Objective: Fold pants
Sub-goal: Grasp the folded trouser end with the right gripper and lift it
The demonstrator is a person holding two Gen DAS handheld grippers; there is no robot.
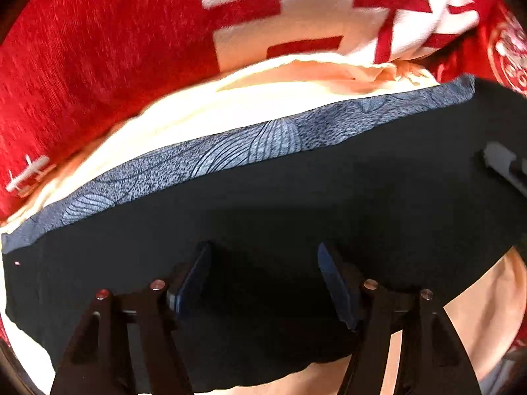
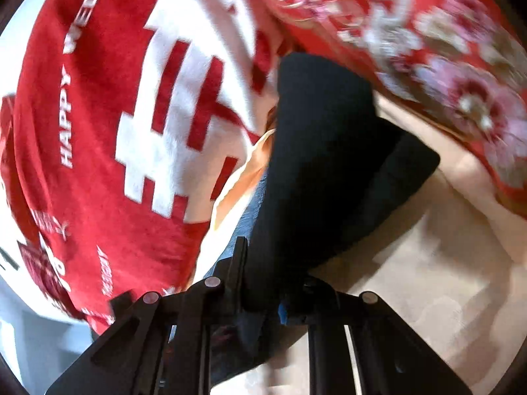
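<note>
Black pants (image 1: 296,204) lie across a cream sheet (image 1: 204,112) beside red bedding (image 1: 98,59), the left tongs (image 1: 263,279) spread above them, the right tongs (image 2: 263,283) pinching an edge, which should be drawn over evenly and kept taut.

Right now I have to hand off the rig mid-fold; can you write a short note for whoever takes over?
Left tool: open, hovering over the black pants, gripping nothing.
Right tool: shut on the pants' dark fabric, which hangs in a folded strip from its fingers.
Pants lie across the cream sheet, over a blue patterned cloth; red blanket behind.
Done: one fold appears under way.
Left: lay the held end down, square edges, finish folding.
</note>
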